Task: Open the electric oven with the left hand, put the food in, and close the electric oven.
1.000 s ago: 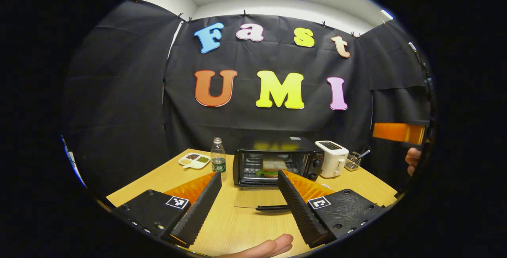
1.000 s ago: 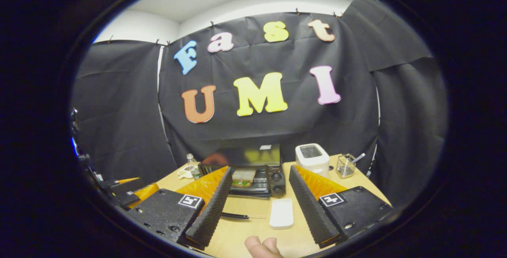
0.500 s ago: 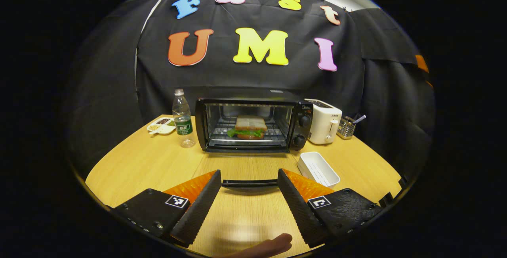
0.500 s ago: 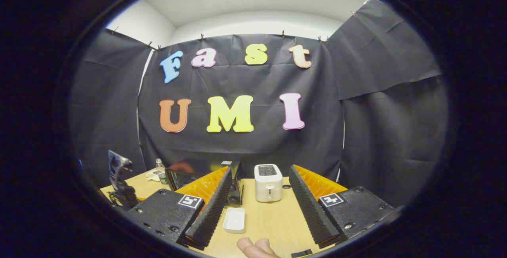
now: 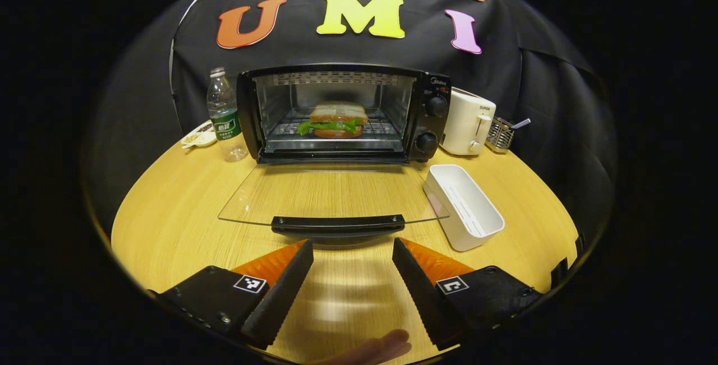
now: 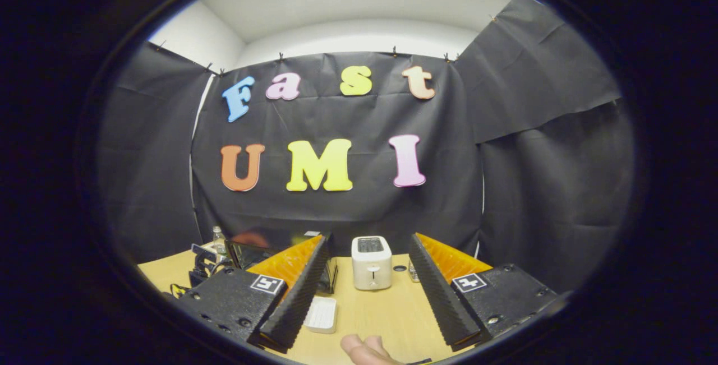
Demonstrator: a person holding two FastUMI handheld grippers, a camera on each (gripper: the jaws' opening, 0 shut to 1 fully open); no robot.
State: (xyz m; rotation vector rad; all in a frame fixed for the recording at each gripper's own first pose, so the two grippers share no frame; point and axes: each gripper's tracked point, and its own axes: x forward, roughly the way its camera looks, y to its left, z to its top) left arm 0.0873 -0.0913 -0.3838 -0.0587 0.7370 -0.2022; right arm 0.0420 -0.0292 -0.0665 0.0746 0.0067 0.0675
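The black electric oven [image 5: 432, 82] stands at the back of the wooden table [image 5: 168, 213] with its glass door [image 5: 331, 191] folded down flat. A sandwich with green lettuce [image 5: 335, 119] lies on the rack inside. My left gripper [image 5: 352, 253] is open and empty, just in front of the door's black handle [image 5: 338, 223], not touching it. In the right gripper view my right gripper [image 6: 367, 253] is open and empty, held above the table. The oven [image 6: 263, 253] sits partly hidden behind its left finger.
A white tray [image 5: 465, 208] lies right of the door. A white toaster [image 5: 470, 121] and a wire holder [image 5: 501, 134] stand right of the oven. A water bottle [image 5: 223, 114] and a snack dish [image 5: 197, 137] are left. A fingertip [image 5: 376, 348] shows below.
My left gripper has tilted down and come closer to the open oven door, so the handle now lies just ahead of its fingers. My right gripper has swung right, away from the oven.
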